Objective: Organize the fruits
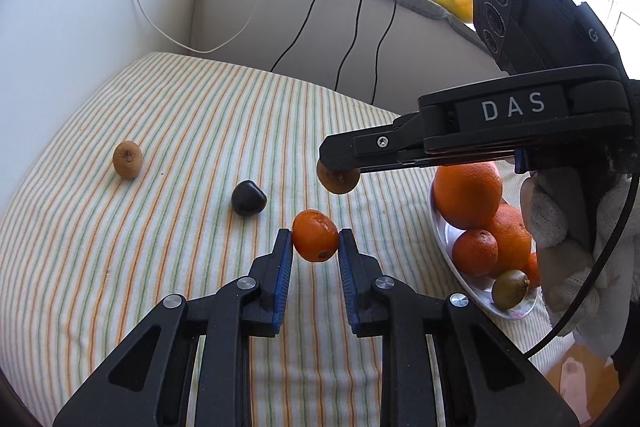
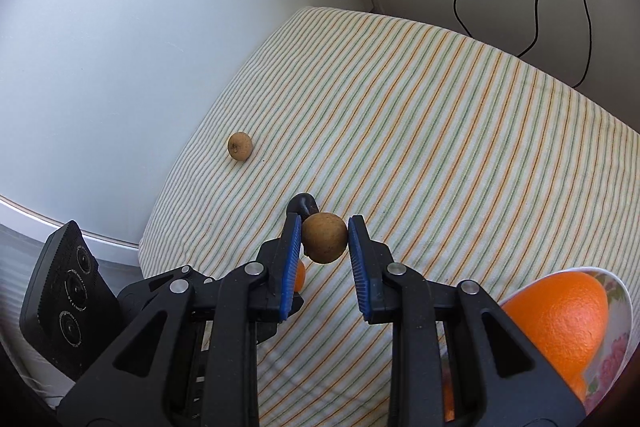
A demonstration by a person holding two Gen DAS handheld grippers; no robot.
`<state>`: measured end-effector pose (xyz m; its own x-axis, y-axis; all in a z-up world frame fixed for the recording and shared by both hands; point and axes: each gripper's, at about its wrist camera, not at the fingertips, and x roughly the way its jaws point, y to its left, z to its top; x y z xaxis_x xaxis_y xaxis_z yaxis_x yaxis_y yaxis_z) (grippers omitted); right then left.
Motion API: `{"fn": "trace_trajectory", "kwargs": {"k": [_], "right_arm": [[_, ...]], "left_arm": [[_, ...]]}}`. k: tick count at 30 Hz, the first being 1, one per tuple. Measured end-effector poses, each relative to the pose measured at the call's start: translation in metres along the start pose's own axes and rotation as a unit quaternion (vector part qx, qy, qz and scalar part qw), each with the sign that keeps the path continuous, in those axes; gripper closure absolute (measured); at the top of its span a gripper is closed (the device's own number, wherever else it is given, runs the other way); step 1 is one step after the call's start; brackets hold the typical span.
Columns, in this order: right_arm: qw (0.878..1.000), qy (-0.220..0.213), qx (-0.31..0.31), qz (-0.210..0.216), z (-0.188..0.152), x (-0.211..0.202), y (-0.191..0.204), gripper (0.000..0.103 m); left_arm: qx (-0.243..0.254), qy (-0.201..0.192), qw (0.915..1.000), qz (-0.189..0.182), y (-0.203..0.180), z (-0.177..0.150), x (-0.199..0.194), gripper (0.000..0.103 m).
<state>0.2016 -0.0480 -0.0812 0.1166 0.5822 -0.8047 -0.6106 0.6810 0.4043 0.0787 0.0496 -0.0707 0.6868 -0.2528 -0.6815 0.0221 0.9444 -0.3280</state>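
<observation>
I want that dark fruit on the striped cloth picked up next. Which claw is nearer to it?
Probably the right. The right claw, shut on a kiwi, hangs just above and beside the dark fruit. The left claw, gripping a mandarin, sits slightly farther away.

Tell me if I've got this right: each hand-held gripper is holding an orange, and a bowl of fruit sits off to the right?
Not quite. Only the left hand-held gripper holds a small orange. The right hand-held gripper holds a brown kiwi, as the right wrist view shows. The bowl of fruit does sit to the right.
</observation>
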Motion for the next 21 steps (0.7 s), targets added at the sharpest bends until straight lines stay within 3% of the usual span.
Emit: {"fn": "trace_trajectory", "kwargs": {"k": [8,21], "right_arm": [[0.999,-0.049,0.011,0.007,-0.022,-0.059,-0.017,0.078],[0.992,-0.111,0.059,-0.034,-0.067,-0.138,-0.084,0.078]], "left_arm": [[0.016,-0.008,0.9996,-0.02,-0.023,0.0,-0.012,0.082],[0.055,-0.011,0.9969,-0.055,-0.075,0.004,-0.014,0.082]]}}
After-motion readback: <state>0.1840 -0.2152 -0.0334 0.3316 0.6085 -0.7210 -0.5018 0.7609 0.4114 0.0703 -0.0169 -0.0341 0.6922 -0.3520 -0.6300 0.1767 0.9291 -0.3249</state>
